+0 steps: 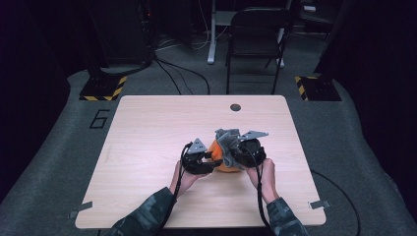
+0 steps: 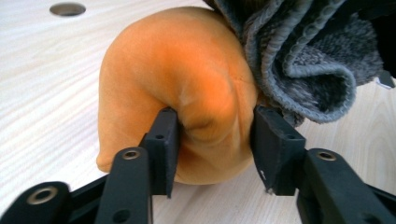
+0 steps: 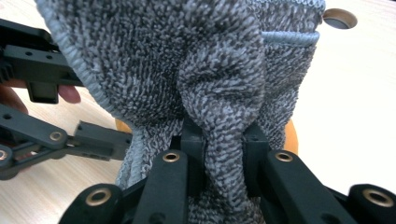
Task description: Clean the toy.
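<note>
Bunched grey terry cloth (image 3: 205,70), orange lump (image 2: 182,88)

The high view is dim around the edges, and only the table (image 1: 147,147) is bright under light from above. Shadows there are soft and short. The picture is a little grainy. In both gripper views the light is even and the near jaws look slightly blurred
</note>
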Tool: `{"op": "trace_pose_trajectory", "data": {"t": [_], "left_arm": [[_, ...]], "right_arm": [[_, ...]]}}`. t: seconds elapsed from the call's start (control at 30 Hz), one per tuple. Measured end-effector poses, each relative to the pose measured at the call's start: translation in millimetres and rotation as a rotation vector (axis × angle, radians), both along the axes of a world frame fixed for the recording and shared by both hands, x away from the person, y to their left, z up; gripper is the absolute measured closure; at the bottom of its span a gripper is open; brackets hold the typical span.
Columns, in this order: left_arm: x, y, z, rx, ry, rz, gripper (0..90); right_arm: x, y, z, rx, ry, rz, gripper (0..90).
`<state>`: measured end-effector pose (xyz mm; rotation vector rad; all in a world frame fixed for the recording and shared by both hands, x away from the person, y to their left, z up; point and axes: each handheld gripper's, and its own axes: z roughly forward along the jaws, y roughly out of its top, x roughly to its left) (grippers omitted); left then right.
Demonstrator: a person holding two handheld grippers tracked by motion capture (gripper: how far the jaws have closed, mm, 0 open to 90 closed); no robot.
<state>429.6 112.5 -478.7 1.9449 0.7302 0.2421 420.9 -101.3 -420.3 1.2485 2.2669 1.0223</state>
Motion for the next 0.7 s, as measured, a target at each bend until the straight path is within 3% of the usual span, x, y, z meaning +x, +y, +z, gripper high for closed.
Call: {"op": "trace_pose_trajectory", "data": {"t": [0.07,0.17,0.2,0.27,0.37,0.4,0.47,0.5,0.57,0.7], "left_arm": [[0.8,-0.9,-0.8,0.011,-0.03,-0.018,54.5],[0.4,-2.9,-2.7,0.024,-0.067,-0.011,67.0],[0.0,-2.8,-2.0,0.028,-0.064,-0.007,69.8],[0.0,-2.6,-1.6,0.006,-0.061,0.011,72.6],[-0.9,-2.9,-0.4,-0.001,-0.047,0.0,74.2],[-2.0,-4.5,0.1,0.002,-0.062,0.0,74.8],[-4.5,-6.6,0.1,0.013,-0.068,0.012,76.7],[-3.7,-6.1,-0.5,0.019,-0.066,0.006,77.1],[-2.5,-5.1,-2.7,0.003,-0.048,0.016,78.0],[-3.3,-6.6,-2.6,0.006,-0.048,0.014,78.3]], "right_arm": [[1.8,-2.0,-1.1,-0.004,-0.011,0.02,76.6],[1.5,-2.6,-0.8,0.006,0.0,0.008,76.5],[1.9,-3.8,-0.2,0.005,-0.01,0.016,76.4],[-0.9,-3.5,3.8,0.048,-0.025,0.014,76.4],[-8.0,3.1,9.9,0.105,-0.052,0.024,76.5],[-10.2,7.6,11.2,0.097,-0.065,0.03,76.5],[-11.9,16.7,8.2,0.012,-0.082,0.03,76.6],[-11.8,17.7,4.5,0.0,-0.08,0.022,76.8],[-8.9,13.7,-1.6,0.004,-0.07,0.02,76.9],[-11.0,8.3,-4.6,-0.011,-0.068,0.016,77.0]]}}
